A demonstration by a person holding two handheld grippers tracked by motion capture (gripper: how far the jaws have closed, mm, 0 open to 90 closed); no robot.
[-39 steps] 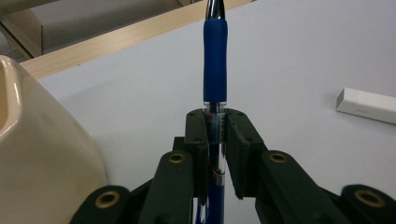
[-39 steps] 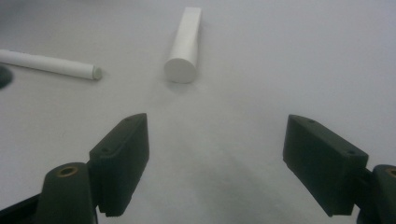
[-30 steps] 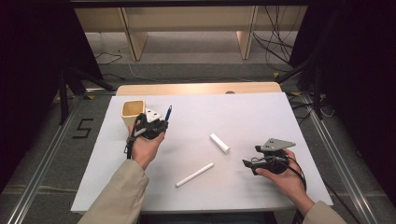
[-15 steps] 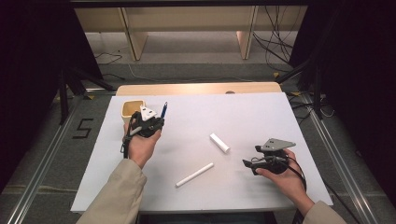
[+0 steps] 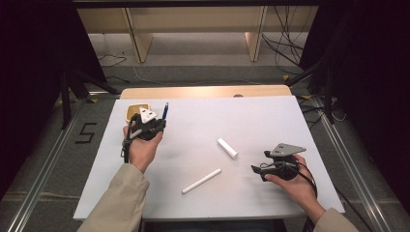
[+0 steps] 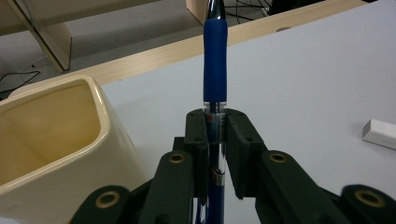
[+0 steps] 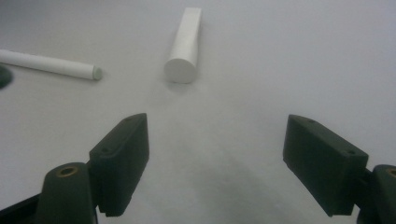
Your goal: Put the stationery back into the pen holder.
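The pen [image 5: 165, 111] stands upright in the left gripper [image 5: 153, 124], seen from the high view just beside a cream cup [image 5: 131, 112] at the far left of the white table [image 5: 270, 121]. The person's left hand [image 5: 141, 147] holds that gripper from below. Ahead and to the side of the right gripper [image 5: 256, 170], which rests low near the table's near edge in the right hand [image 5: 295, 186], lie a short white cylinder [image 5: 227, 148] and a long white stick [image 5: 201, 181], well apart from the pen.

In the left gripper view, the pen [image 6: 215, 70] rises straight up from between the two black jaws, which are clamped on its clear barrel below the blue grip. The cream cup [image 6: 60, 135] sits just to the left of the jaws, its opening empty. A white object [image 6: 379, 133] lies off to the right on the table.

In the right gripper view, the jaws stand wide apart with nothing between them. The short white cylinder [image 7: 186, 44] lies ahead of the jaws, its round end facing them, and the long white stick [image 7: 49, 64] lies farther left.
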